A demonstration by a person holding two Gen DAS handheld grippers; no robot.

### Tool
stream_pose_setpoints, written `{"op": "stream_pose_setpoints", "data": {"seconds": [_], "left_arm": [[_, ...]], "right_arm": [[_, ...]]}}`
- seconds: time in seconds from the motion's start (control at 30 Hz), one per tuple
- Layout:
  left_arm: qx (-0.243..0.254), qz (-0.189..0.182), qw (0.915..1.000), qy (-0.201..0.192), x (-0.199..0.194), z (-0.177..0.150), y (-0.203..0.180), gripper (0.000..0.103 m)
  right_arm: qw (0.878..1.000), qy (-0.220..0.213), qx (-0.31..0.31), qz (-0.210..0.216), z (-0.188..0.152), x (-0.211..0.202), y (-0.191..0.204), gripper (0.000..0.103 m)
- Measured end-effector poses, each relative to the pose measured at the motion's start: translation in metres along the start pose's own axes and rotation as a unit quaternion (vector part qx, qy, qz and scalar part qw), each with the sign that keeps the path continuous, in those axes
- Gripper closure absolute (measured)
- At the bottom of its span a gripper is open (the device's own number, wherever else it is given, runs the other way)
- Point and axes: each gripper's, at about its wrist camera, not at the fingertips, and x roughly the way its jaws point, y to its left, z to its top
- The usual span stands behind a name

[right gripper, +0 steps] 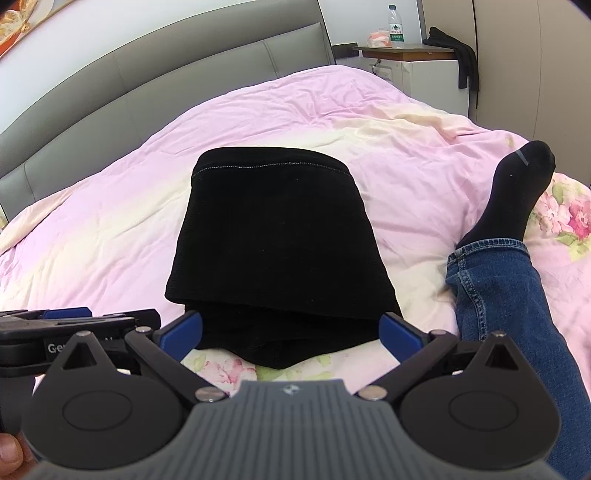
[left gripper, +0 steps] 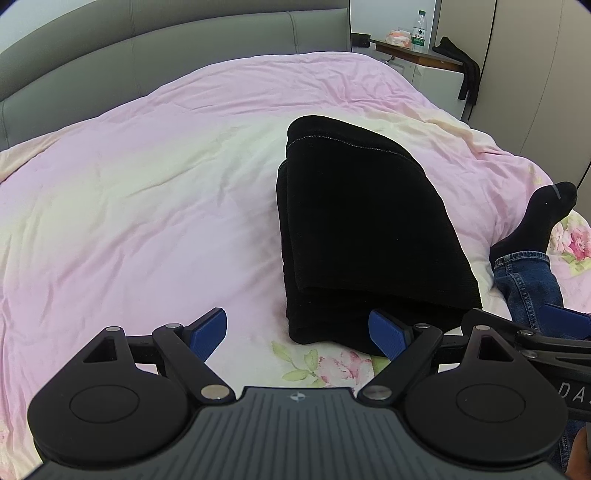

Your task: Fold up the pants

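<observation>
1 pair of black knit pants (right gripper: pixel 273 236) lies folded into a thick, stacked rectangle on the pink floral quilt (left gripper: pixel 129 192) covering the bed, its stitched hem edge at the far end and the layered fold edges facing the cameras. In the right wrist view the bundle sits straight ahead; in the left wrist view it lies to the right of centre.

Both tools hover just short of the near end of the bundle. The left gripper (left gripper: pixel 299 334) has its 2 blue-padded fingers spread wide and grips nothing; its right pad overlaps the lower corner of the pants, contact unclear. The right gripper (right gripper: pixel 291 330) is likewise spread wide and empty, its pads flanking the near end of the bundle.

Beside the pants, on the right, rests a person's leg in blue jeans (right gripper: pixel 517 317) with a black sock (right gripper: pixel 517 192). Behind the bed stands a grey padded headboard (left gripper: pixel 147 48), and a white nightstand (right gripper: pixel 432 74) carries a clear plastic water bottle (right gripper: pixel 395 27).
</observation>
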Motion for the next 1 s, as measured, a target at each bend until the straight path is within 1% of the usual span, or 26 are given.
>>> {"op": "stream_pose_setpoints", "data": {"seconds": [0.4, 1.0], "left_arm": [[0.008, 0.006, 0.9999, -0.003, -0.0021, 0.0007, -0.0014, 0.002], [0.010, 0.005, 0.9999, 0.000, -0.0017, 0.0001, 0.0010, 0.002]], "right_arm": [[1.000, 0.000, 0.006, 0.000, -0.0004, 0.0000, -0.0010, 0.005], [1.000, 0.002, 0.011, -0.001, -0.0027, 0.0005, -0.0025, 0.005]]}}
